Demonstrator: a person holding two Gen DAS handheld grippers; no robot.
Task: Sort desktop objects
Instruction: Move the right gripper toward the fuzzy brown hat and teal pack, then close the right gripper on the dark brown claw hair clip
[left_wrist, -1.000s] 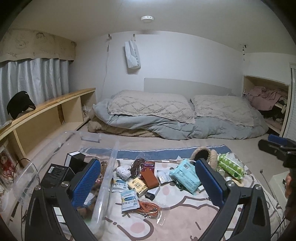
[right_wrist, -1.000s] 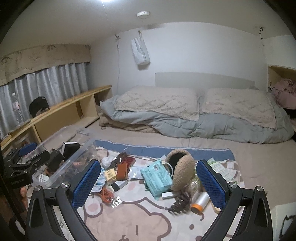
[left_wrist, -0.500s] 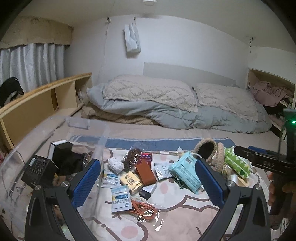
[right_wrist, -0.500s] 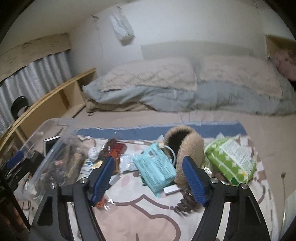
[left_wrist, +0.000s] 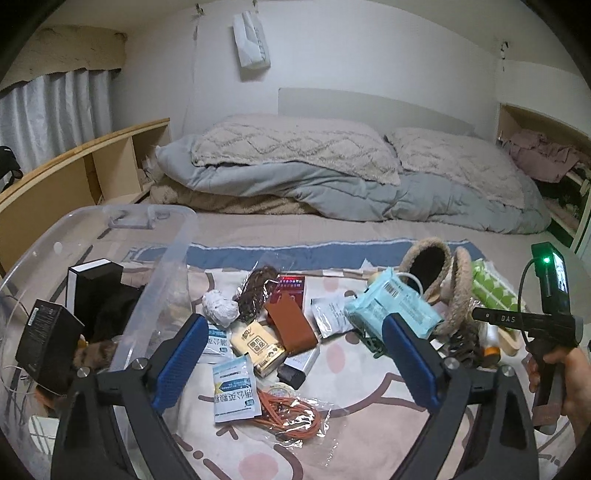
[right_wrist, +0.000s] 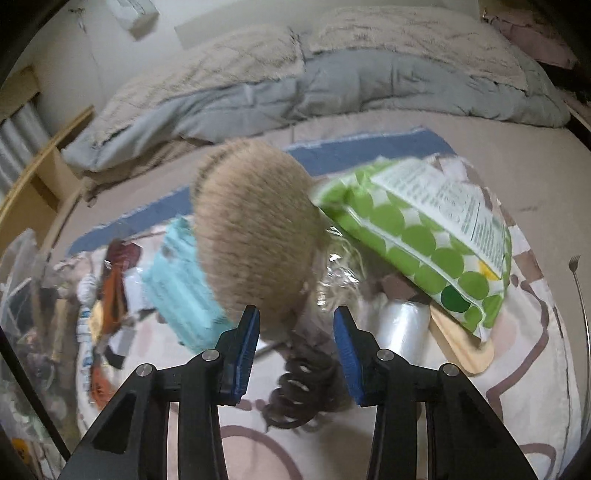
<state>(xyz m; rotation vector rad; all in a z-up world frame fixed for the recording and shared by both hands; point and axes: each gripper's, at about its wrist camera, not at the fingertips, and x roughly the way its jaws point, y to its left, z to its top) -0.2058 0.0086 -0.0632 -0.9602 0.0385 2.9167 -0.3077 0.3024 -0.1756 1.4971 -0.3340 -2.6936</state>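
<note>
Jaws of the right claw (right_wrist: 296, 341) are closing with the brown hair clip (right_wrist: 301, 384) between them on the bed, while the left claw (left_wrist: 291, 365) hangs wide open, empty.

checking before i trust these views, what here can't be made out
- Left wrist view: the clear bin's lower contents, behind the left gripper.
- Right wrist view: the items left of the teal pack, motion-blurred.
- Right wrist view: what lies under the furry earmuffs and green dotted pack.
</note>
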